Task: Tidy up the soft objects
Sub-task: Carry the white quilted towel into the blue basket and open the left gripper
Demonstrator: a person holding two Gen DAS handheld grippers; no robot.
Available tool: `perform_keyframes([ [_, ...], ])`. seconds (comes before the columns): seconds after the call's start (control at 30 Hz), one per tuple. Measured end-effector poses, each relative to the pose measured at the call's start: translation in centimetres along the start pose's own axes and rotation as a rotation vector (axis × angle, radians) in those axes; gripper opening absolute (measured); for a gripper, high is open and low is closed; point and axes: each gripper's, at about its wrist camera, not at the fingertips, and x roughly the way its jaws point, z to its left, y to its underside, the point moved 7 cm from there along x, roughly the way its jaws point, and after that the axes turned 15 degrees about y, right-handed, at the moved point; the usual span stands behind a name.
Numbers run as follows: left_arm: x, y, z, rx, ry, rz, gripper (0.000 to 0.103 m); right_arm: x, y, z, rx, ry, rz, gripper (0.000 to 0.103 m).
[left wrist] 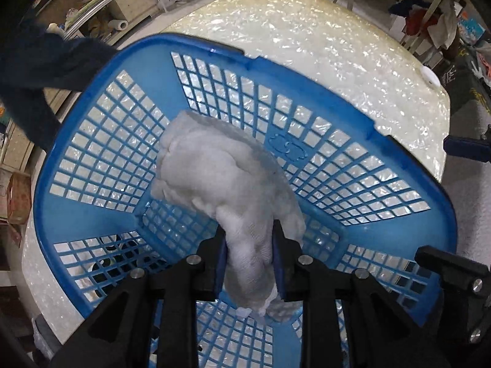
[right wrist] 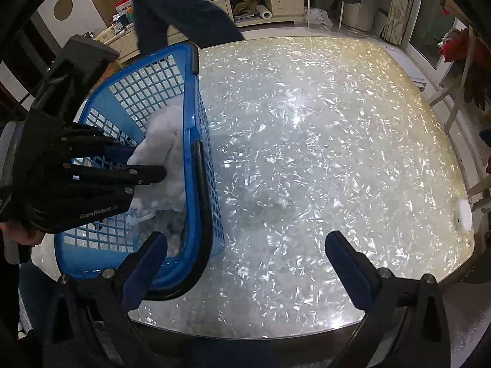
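Presently I count one blue basket [left wrist: 92, 214], the landmark for all positions below, standing on one pearly table [left wrist: 307, 46]. One white soft cloth [left wrist: 214, 178] hangs inside the basket, its lower folds reaching the basket floor; a second pale mass may lie beneath it, but I cannot tell it apart.

My left claw [left wrist: 249, 263] sits above the basket interior, its two blue-padded fingers [left wrist: 220, 263] pinching the cloth's near end between them. From the right wrist view the same claw [right wrist: 147, 165] enters the basket [right wrist: 190, 98] over its left rim, and the cloth [right wrist: 162, 141] lies against the basket's right wall.

My right claw [right wrist: 245, 263] hovers just beside the basket's near right corner, over bare table [right wrist: 307, 138], its two fingers spread wide, gripping nothing. One black handle [right wrist: 204, 199] arcs along the basket's right rim.
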Motion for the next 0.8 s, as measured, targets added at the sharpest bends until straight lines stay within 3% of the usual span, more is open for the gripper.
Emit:
perform_keyframes([
  [0.1,0.5,-0.3,0.6,-0.006,-0.012,0.014,0.027,0.2,-0.1,0.1,-0.003,-0.002,0.002,0.103],
  [0.27,0.4,-0.3,0.6,-0.006,-0.027,-0.007,0.067,-0.1,0.1,0.1,-0.002,0.005,-0.001,0.103],
  [0.57,-3.4,1.8,-0.3,-0.009,-0.022,-0.079,0.070,-2.0,0.6,0.5,0.000,0.023,-0.026,0.103],
  [0.63,-4.6,2.9,-0.3,-0.028,-0.031,-0.102,0.085,-3.0,0.7,0.9,-0.002,0.021,-0.042,0.103],
  [0.8,-7.9,6.1,-0.5,-0.050,-0.021,-0.163,0.087,-5.6,1.1,2.7,-0.018,0.016,-0.081,0.103],
])
